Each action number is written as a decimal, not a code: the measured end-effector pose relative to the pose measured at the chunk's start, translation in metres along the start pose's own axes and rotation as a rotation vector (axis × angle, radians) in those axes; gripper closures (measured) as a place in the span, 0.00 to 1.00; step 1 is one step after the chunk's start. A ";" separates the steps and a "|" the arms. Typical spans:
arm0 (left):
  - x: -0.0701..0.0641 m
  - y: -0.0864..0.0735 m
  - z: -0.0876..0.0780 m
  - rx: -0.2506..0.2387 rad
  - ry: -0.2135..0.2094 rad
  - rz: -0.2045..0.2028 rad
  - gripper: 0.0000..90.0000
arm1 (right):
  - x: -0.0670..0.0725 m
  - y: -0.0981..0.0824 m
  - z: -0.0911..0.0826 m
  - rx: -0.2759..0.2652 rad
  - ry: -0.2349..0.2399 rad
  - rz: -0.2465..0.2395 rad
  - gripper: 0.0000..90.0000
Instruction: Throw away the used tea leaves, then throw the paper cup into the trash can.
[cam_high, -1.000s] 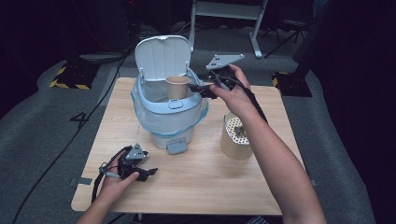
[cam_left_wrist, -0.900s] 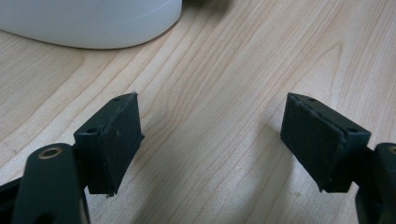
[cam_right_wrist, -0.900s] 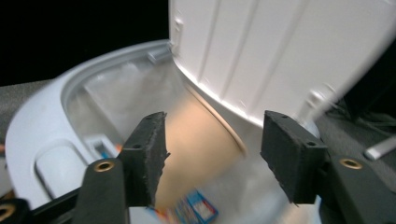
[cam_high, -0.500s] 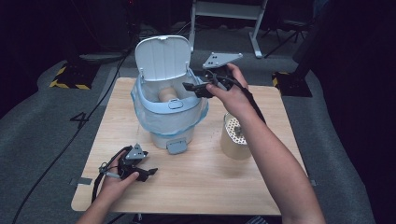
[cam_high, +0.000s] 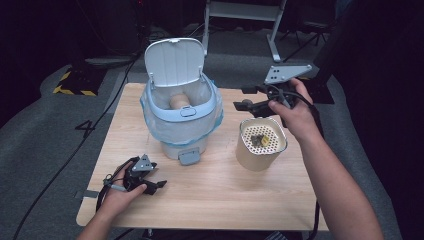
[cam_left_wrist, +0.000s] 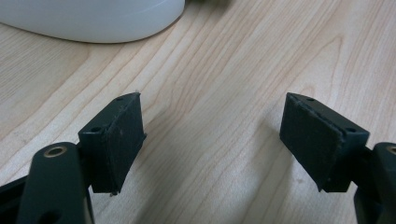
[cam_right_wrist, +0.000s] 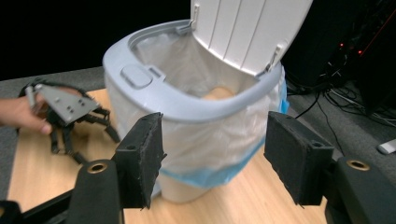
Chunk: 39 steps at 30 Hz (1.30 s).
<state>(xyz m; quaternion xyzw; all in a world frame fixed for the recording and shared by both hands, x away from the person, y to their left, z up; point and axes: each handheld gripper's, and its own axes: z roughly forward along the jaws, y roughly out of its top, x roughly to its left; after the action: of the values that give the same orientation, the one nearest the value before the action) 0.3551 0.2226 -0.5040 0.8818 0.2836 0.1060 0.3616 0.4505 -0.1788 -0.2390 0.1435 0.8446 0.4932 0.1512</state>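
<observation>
Brown cup lies in the bin; right hand-held gripper (jaws just opening, empty) hangs beside it; left hand-held gripper is wide open.

From the high view we look forward and down on the bin, mid-distance, with the whole counter around it. Our left gripper view sits close over the counter, the bin's base at its top edge. Our right gripper view faces the bin level and near; all three share the bin.
</observation>
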 end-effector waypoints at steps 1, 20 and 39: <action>0.000 -0.001 -0.001 -0.001 -0.003 0.004 0.24 | 0.000 -0.004 -0.006 0.001 0.004 0.000 0.42; 0.003 -0.005 -0.010 0.022 0.011 -0.040 0.26 | 0.011 -0.089 -0.076 0.054 -0.033 0.059 0.37; 0.005 0.000 -0.031 -0.013 -0.004 -0.045 0.26 | 0.037 -0.212 -0.065 0.162 -0.102 0.122 0.30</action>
<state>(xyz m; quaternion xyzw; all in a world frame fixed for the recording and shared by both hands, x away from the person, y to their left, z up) 0.3476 0.2434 -0.4817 0.8730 0.3020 0.0979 0.3703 0.3714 -0.3162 -0.3986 0.2313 0.8625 0.4238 0.1516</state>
